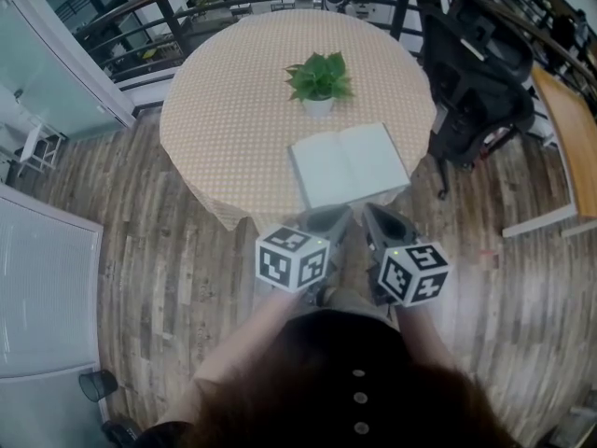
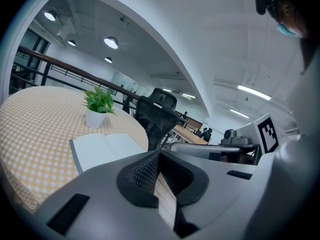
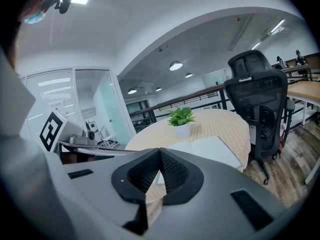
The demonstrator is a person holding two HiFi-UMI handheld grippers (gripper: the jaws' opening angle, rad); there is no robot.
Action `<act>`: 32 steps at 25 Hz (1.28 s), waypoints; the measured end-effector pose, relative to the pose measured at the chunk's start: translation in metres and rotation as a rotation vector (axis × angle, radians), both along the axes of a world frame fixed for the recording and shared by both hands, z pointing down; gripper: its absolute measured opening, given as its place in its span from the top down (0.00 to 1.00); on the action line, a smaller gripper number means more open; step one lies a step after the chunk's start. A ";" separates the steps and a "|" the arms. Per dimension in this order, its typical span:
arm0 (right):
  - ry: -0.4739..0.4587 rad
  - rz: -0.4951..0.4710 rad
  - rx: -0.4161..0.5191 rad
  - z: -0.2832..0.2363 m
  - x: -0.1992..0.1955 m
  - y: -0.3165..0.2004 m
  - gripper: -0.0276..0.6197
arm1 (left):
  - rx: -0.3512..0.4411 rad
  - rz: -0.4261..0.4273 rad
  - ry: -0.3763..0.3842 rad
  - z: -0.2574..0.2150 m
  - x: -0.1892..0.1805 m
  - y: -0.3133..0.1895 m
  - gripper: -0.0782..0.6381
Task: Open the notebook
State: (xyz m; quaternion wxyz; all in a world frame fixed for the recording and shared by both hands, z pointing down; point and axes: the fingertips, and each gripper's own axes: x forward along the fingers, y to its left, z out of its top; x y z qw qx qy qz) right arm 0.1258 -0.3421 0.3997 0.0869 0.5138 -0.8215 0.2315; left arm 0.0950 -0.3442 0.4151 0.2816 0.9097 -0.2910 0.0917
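The notebook point(image 1: 350, 164) lies open and flat on the round checked table point(image 1: 233, 119), near its front edge, white pages up. It also shows as a pale spread in the left gripper view point(image 2: 107, 149) and the right gripper view point(image 3: 205, 151). My left gripper point(image 1: 331, 217) and right gripper point(image 1: 378, 215) hang side by side just off the table's near edge, short of the notebook and touching nothing. Each gripper's jaws meet at the tips, left point(image 2: 159, 156) and right point(image 3: 160, 154), with nothing between them.
A potted green plant point(image 1: 319, 80) stands behind the notebook at the table's middle. A black office chair point(image 1: 476, 82) sits close to the table's right side, with a wooden desk point(image 1: 574, 138) beyond it. A railing runs behind the table and a glass partition point(image 1: 47, 54) stands left.
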 end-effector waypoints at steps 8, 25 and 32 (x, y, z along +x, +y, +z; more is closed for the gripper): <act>0.011 -0.012 0.000 0.002 -0.001 -0.004 0.94 | -0.007 -0.044 0.013 0.002 -0.011 -0.010 0.88; 0.017 -0.021 -0.011 0.008 -0.002 -0.002 0.94 | -0.021 -0.060 0.032 0.003 -0.011 -0.009 0.88; 0.043 -0.034 -0.017 0.012 -0.004 0.000 0.94 | -0.029 -0.046 0.030 0.004 -0.009 -0.005 0.88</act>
